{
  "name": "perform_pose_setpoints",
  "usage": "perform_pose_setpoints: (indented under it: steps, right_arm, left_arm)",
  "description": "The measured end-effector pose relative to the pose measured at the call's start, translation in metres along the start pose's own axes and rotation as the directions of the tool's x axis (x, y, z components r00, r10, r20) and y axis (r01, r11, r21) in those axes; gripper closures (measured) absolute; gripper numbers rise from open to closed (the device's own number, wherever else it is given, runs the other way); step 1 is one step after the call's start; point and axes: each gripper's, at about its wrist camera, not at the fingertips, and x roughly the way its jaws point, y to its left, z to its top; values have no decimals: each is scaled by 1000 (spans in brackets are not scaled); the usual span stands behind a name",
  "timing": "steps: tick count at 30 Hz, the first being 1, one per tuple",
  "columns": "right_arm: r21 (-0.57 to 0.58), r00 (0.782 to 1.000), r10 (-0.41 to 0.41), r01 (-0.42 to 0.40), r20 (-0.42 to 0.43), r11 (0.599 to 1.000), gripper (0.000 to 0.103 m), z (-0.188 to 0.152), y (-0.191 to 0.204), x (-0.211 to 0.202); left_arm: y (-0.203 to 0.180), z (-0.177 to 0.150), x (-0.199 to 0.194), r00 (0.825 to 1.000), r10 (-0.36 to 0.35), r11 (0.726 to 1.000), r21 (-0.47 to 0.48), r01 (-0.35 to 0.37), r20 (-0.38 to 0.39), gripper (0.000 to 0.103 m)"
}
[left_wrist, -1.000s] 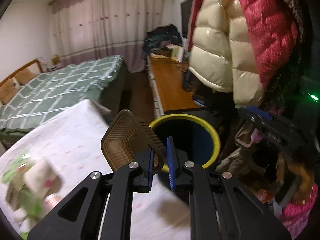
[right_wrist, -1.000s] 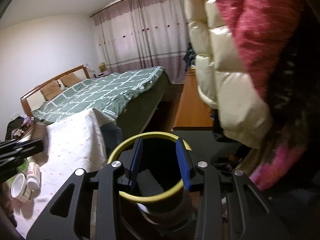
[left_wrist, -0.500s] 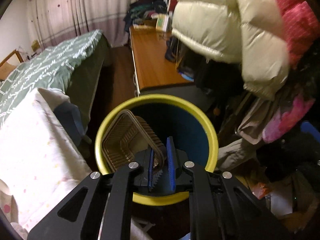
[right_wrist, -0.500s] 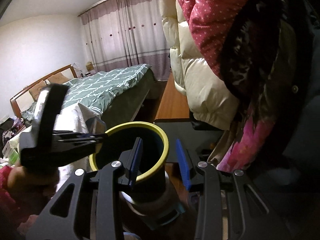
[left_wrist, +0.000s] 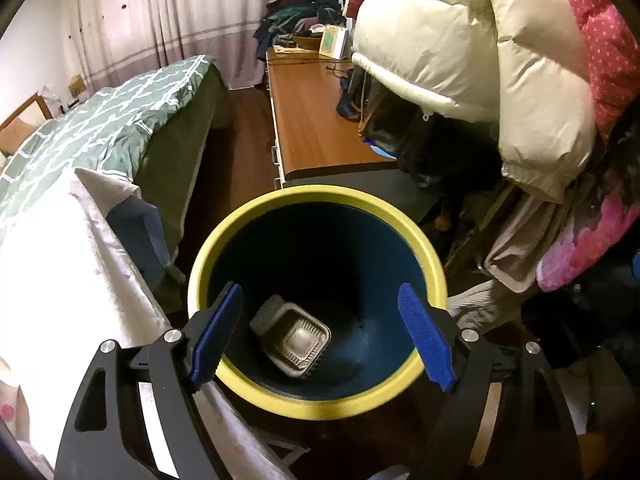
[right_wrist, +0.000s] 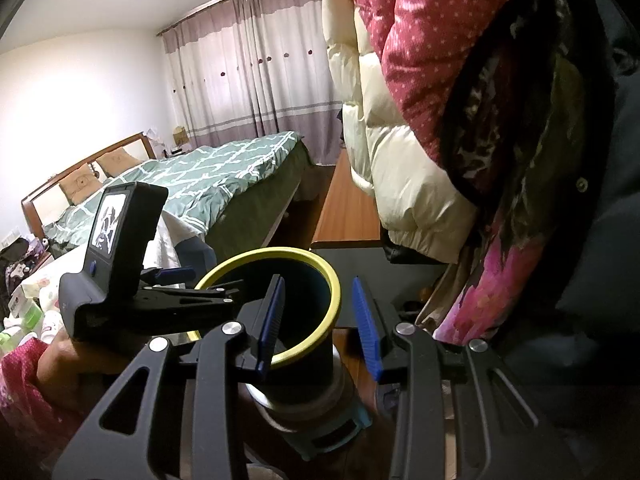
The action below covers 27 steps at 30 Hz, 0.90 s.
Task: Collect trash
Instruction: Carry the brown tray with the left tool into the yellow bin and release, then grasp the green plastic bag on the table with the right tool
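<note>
A dark blue trash bin with a yellow rim (left_wrist: 316,196) stands on the floor beside the table. A ribbed brown plastic food tray (left_wrist: 294,340) lies at its bottom. My left gripper (left_wrist: 320,338) is open and empty, held over the bin's mouth. In the right wrist view the bin (right_wrist: 332,292) stands just ahead. My right gripper (right_wrist: 320,322) is open and empty next to the bin's rim. The left gripper's body (right_wrist: 120,264) reaches over the bin from the left.
A table with a white spotted cloth (left_wrist: 60,280) is at the left, with bottles and packets (right_wrist: 28,312) on it. Hanging jackets (left_wrist: 500,60) crowd the right. A wooden desk (left_wrist: 316,120) and a green bed (left_wrist: 100,120) lie beyond.
My left gripper moved over the bin, opened, and the brown tray dropped to the bin's bottom. My right gripper stayed open by the bin.
</note>
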Motion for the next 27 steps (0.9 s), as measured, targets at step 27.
perform_pose_setpoints:
  steps: [27]
  right_arm:
    - [-148,945,314,-325,-94,934,58,-6,147,5]
  left_arm:
    - [188,-184,-350,846,466,844,-418,-336,260,5]
